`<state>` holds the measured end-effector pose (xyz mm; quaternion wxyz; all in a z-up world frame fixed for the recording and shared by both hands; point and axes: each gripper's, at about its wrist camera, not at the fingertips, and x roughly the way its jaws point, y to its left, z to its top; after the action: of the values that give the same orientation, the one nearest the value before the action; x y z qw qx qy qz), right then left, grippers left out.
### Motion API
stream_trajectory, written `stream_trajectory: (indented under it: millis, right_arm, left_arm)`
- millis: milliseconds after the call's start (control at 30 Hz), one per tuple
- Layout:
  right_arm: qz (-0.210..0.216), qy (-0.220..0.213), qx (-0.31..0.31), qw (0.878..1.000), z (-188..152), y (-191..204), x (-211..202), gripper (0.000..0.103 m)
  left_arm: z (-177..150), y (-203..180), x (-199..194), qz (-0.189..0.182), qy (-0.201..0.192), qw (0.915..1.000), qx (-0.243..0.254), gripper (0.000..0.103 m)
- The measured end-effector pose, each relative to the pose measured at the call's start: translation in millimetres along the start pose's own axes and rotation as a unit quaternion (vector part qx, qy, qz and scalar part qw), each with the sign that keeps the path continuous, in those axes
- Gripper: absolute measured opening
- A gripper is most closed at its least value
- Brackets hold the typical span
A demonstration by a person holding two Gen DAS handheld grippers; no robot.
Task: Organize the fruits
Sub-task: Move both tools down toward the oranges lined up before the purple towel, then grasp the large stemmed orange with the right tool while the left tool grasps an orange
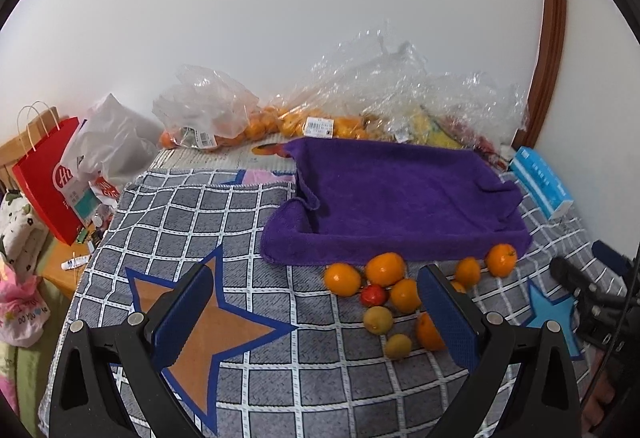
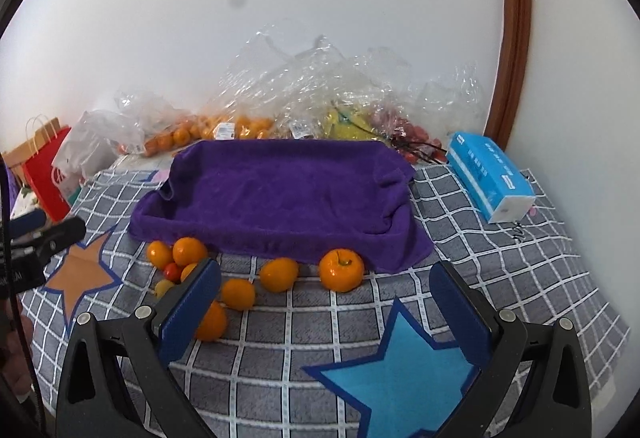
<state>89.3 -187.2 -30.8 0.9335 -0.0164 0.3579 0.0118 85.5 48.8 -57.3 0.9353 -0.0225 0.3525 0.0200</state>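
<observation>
A tray lined with a purple towel (image 1: 400,194) (image 2: 280,190) sits on the checked cloth; no fruit shows in it. Several oranges (image 1: 385,269) (image 2: 341,270), a small red fruit (image 1: 373,295) (image 2: 173,271) and two yellowish fruits (image 1: 377,320) lie loose in front of it. My left gripper (image 1: 316,314) is open and empty, hovering left of the fruit pile; its right finger (image 1: 448,318) covers part of one orange. My right gripper (image 2: 328,314) is open and empty, just in front of the oranges.
Clear plastic bags of oranges and other fruit (image 1: 320,126) (image 2: 248,128) lie behind the tray by the wall. A blue tissue box (image 2: 490,178) is at the right. A red paper bag (image 1: 48,178) stands off the left edge.
</observation>
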Motion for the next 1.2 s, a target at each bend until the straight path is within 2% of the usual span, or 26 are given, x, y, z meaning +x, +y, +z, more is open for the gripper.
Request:
stream_trajectory:
  millis: [167, 267, 533, 600, 700, 900, 967, 1000, 1100, 1200]
  right_arm:
    - [-0.035, 0.014, -0.013, 0.999, -1.5, -4.0, 18.3, 0.103]
    - [-0.015, 0.028, -0.004, 1.000, -5.3, -9.8, 32.8, 0.101]
    - [0.003, 0.061, 0.014, 0.998, -16.9, -18.2, 76.1, 0.076]
    - [0.008, 0.069, 0.017, 0.997, -18.4, -19.9, 86.0, 0.076]
    - [0.023, 0.080, 0.028, 0.996, -19.5, -24.3, 98.4, 0.067]
    - [0.023, 0.086, 0.030, 0.996, -19.4, -28.0, 115.3, 0.064]
    - [0.024, 0.090, 0.022, 0.995, -19.7, -25.0, 119.1, 0.059]
    - [0.024, 0.092, 0.018, 0.995, -20.4, -23.9, 121.3, 0.054]
    - [0.036, 0.100, 0.017, 0.994, -21.9, -24.0, 126.2, 0.045]
    - [0.040, 0.099, 0.018, 0.994, -22.1, -25.6, 126.3, 0.045]
  left_arm:
    - [-0.5, 3.4, 18.2, -0.012, 0.024, 0.9996, 0.010, 0.095]
    - [-2.1, 2.3, 29.3, -0.006, 0.038, 0.9991, 0.018, 0.095]
    - [-12.9, 11.5, 54.8, -0.007, 0.060, 0.9981, 0.009, 0.092]
    - [-14.0, 14.4, 56.4, -0.004, 0.060, 0.9982, 0.004, 0.092]
    - [-13.9, 18.2, 59.5, -0.010, 0.062, 0.9980, -0.005, 0.091]
    - [-14.8, 17.5, 71.6, -0.020, 0.076, 0.9969, -0.010, 0.091]
    - [-14.0, 13.1, 77.5, -0.021, 0.081, 0.9965, -0.005, 0.091]
    - [-13.2, 11.0, 80.1, -0.020, 0.083, 0.9964, -0.003, 0.091]
    - [-11.1, 3.7, 88.2, -0.021, 0.089, 0.9958, 0.007, 0.082]
    - [-10.2, -1.4, 96.2, -0.024, 0.097, 0.9949, 0.012, 0.076]
